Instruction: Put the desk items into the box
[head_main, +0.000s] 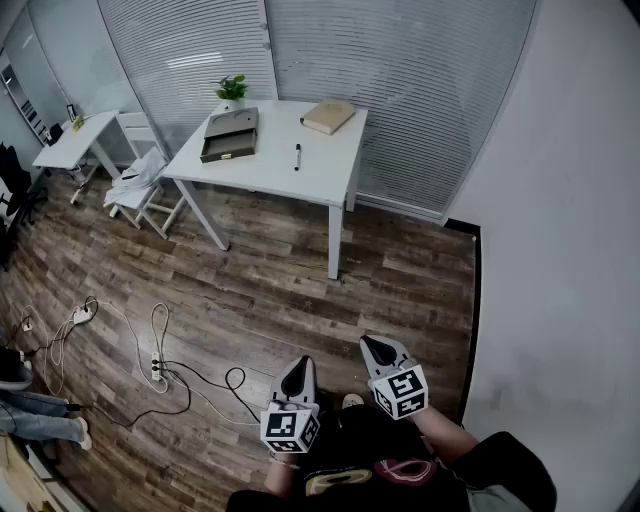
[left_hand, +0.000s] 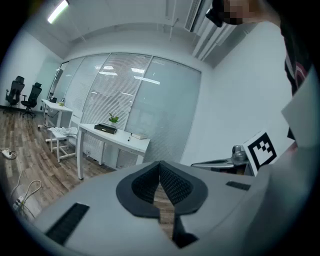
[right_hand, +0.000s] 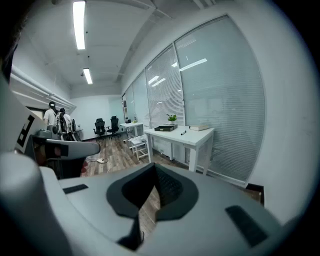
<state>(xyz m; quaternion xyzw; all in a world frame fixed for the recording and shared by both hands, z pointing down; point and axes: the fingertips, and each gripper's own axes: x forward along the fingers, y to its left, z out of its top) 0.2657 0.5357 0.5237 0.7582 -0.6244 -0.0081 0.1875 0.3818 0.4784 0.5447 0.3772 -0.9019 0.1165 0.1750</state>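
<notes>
A white desk (head_main: 270, 160) stands across the room by the blinds. On it lie a dark grey open box (head_main: 230, 135), a black marker pen (head_main: 297, 156) and a tan book (head_main: 328, 117). A small potted plant (head_main: 232, 90) sits at the desk's back edge. My left gripper (head_main: 297, 368) and right gripper (head_main: 377, 347) hover close to my body, far from the desk. Both are shut, jaw tips touching, with nothing held. The desk (left_hand: 115, 136) shows small in the left gripper view, and the desk (right_hand: 185, 136) shows with its items in the right gripper view.
White cables and a power strip (head_main: 155, 368) trail over the wood floor at the left. A white chair with cloth (head_main: 140, 180) stands left of the desk, and a second white desk (head_main: 75, 140) beyond it. A plain wall (head_main: 560, 220) runs along the right.
</notes>
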